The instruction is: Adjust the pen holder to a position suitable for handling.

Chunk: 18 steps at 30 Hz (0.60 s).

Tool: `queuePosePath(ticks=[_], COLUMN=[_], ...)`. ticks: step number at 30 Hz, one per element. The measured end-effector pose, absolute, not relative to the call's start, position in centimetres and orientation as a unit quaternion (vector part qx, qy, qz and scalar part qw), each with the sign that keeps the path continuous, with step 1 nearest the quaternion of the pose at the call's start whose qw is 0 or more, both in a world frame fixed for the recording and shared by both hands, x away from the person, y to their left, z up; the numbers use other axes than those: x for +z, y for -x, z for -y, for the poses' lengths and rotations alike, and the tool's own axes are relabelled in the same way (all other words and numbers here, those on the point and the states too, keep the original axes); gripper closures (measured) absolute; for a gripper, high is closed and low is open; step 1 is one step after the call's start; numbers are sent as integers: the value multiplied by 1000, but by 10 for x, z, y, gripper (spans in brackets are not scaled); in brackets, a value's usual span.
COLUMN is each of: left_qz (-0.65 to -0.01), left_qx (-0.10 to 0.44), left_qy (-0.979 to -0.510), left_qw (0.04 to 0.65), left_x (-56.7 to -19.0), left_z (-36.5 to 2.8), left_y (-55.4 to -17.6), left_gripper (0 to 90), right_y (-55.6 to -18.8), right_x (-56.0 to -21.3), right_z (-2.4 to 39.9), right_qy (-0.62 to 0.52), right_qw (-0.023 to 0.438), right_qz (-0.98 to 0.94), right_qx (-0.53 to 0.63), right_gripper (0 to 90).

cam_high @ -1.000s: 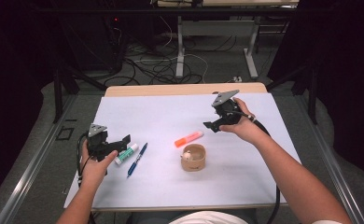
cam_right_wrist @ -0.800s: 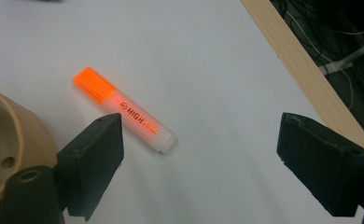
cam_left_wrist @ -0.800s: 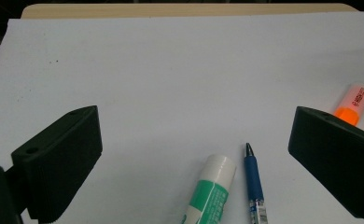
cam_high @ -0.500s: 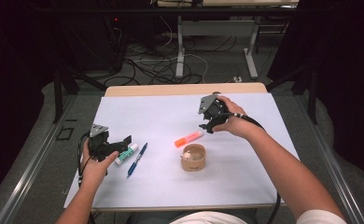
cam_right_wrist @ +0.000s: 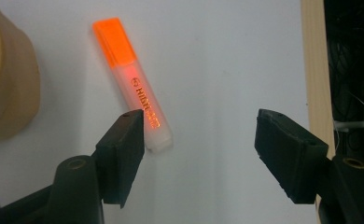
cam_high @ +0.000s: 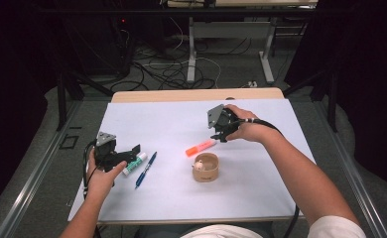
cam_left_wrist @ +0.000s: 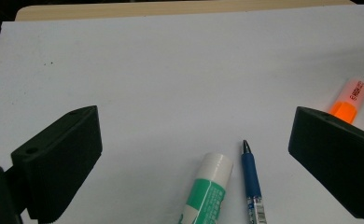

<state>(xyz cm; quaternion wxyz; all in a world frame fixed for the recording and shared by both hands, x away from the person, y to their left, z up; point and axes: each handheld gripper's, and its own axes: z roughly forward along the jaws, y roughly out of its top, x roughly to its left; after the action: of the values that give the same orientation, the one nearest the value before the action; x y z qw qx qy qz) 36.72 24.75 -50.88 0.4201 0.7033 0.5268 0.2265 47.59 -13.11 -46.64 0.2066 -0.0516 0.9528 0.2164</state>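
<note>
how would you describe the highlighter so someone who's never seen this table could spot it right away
On the white sheet covering the table, look just left of the right gripper, above the tan round cup. The highlighter lies flat there, a short chunky stick. Its bright orange sets it apart from the blue pen and the green-and-white tube farther left.

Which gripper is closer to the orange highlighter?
The right. The right gripper hovers just behind the orange highlighter, jaws open and just closing, nothing between them. The left gripper sits far off at the table's left side, by the glue stick.
</note>
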Motion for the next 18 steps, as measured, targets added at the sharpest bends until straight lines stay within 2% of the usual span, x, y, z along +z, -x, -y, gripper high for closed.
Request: queuePosePath(ticks=[3,13,18], left_qz=[-527,-527,-527], left_qx=[226,226,226], left_qy=[-703,-703,-703], left_qw=[420,420,421], left_x=[-509,-509,-509], left_z=[-247,-247,-247], left_y=[-367,-368,-368], left_gripper=[27,27,27], right_y=[-477,-481,-481], right_x=[-468,-468,-472], right_z=[128,108,93], right_qy=[74,127,126], right_qw=[192,194,183], right_qz=[-958,-956,-962], right_qx=[199,178,161], right_gripper=[364,382,444])
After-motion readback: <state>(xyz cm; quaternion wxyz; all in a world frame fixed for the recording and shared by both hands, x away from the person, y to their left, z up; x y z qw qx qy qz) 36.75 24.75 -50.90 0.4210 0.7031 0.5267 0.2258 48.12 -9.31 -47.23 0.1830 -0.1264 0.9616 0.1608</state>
